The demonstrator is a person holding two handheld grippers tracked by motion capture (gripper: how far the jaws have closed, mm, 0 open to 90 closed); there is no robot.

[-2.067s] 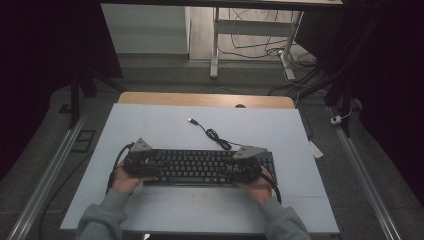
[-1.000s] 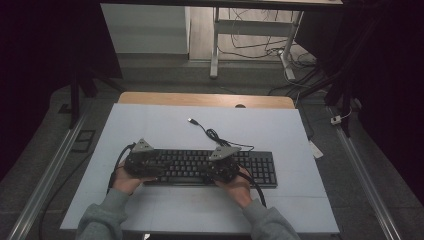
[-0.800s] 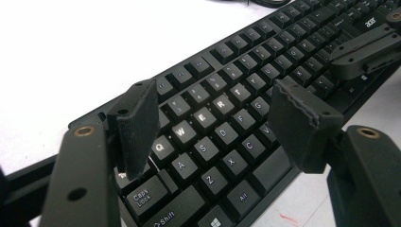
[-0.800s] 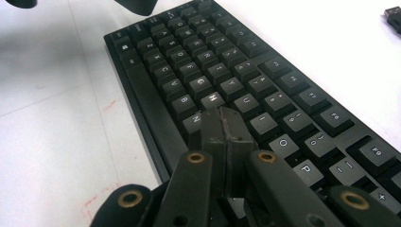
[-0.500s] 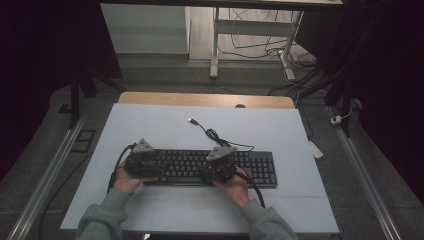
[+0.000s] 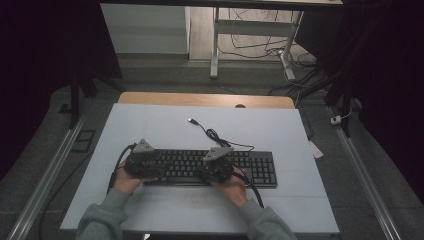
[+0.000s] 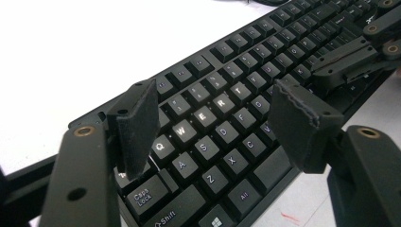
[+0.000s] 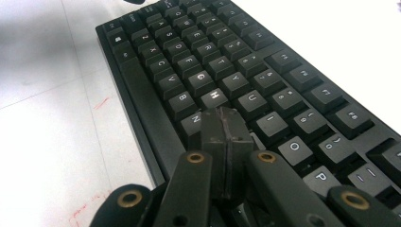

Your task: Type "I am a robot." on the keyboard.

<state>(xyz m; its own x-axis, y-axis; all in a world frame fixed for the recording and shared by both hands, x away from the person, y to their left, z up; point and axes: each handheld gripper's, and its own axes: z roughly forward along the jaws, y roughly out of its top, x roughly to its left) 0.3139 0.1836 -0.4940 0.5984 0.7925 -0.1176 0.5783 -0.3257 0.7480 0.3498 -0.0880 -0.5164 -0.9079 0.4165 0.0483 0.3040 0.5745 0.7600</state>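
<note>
— Keyboard point(image 6: 200, 167) lies flat across the near half of your white worktop point(image 6: 150, 125); where's your right gripper point(image 8: 226, 124)?
— Jaws pressed together, tips down among the keys near H.
— And your left gripper point(image 7: 213, 113)?
— Jaws spread wide above QWER.

The far half of the desk point(image 6: 150, 125) lies open except for the USB cable point(image 6: 212, 134) curling right of centre. The keyboard point(image 6: 257, 167) spans the middle, both hand-held grippers over it. A bare strip runs along the near edge.
</note>
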